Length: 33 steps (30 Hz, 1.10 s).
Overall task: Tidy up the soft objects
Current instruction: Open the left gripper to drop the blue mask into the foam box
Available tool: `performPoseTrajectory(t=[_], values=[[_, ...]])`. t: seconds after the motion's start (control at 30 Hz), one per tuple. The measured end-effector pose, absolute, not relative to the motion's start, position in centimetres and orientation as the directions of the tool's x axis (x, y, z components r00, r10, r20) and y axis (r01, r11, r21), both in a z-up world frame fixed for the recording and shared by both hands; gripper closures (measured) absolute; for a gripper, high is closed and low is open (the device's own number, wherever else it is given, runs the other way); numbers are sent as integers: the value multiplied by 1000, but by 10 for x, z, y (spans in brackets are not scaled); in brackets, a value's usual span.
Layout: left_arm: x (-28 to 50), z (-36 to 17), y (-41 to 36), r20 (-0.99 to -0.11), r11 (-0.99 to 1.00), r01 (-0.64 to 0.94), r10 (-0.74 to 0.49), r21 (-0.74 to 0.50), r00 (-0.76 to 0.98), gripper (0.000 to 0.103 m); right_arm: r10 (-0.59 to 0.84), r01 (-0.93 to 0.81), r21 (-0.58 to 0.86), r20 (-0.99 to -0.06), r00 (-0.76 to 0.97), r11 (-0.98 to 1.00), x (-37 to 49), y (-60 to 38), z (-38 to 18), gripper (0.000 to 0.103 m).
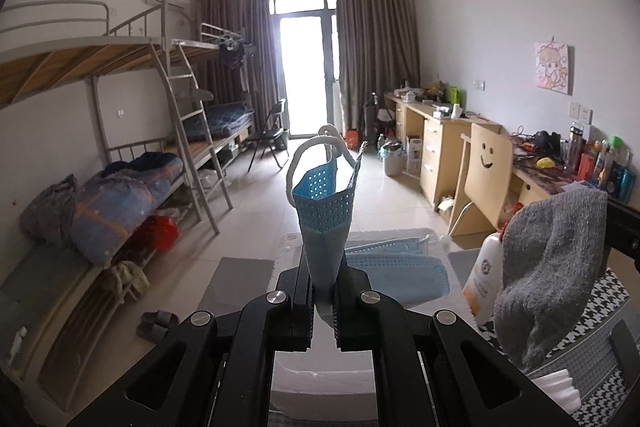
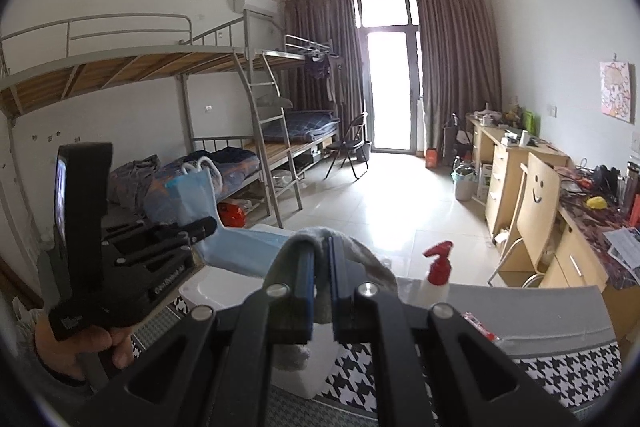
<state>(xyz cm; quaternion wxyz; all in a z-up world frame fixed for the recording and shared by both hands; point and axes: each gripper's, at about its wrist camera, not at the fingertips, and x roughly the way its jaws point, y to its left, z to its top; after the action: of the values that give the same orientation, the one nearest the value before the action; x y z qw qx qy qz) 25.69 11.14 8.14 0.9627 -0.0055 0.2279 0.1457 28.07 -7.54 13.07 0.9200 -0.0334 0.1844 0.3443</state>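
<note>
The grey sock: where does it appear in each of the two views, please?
Left wrist view: the grey sock hangs at the right edge, beside the white bottle.
Right wrist view: bottom centre, pinched in the right gripper.
Shared landmark: the wooden chair with the smiley face.

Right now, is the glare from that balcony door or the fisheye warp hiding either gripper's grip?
Left wrist view: the balcony door is blown out white, yet the blue mask in the left gripper stays sharp. Right wrist view: floor glare behind, straight edges bow, the grey sock over the right gripper reads clearly.
</note>
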Motion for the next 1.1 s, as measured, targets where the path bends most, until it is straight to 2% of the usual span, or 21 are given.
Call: performPoseTrajectory(t=[0.43, 0.6, 0.63, 0.7, 0.73, 0.77, 0.9, 1.1], values=[[272, 72, 120, -489, 960, -278, 263, 44, 832, 96, 636, -668, 68, -391, 665, 741, 293, -50, 132, 94], [282, 66, 126, -518, 964, -263, 248, 45, 819, 93, 634, -669, 63, -398, 664, 741, 294, -47, 130, 94], [284, 64, 128, -527, 964, -261, 246, 47, 814, 90, 633, -670, 62, -398, 663, 740, 295, -46, 130, 94], [285, 60, 132, -541, 965, -260, 239, 38, 807, 64, 632, -671, 56, -401, 663, 739, 295, -44, 129, 94], [284, 59, 134, -539, 963, -265, 244, 39, 806, 39, 631, -670, 55, -402, 663, 740, 295, -43, 129, 94], [281, 59, 136, -522, 961, -272, 251, 38, 815, 24, 631, -671, 55, -404, 663, 740, 296, -41, 128, 94], [273, 63, 141, -495, 958, -287, 258, 17, 830, 12, 630, -671, 55, -409, 660, 739, 297, -37, 127, 94], [265, 67, 150, -475, 947, -321, 286, 8, 832, 7, 628, -675, 50, -421, 655, 736, 302, -29, 125, 94]])
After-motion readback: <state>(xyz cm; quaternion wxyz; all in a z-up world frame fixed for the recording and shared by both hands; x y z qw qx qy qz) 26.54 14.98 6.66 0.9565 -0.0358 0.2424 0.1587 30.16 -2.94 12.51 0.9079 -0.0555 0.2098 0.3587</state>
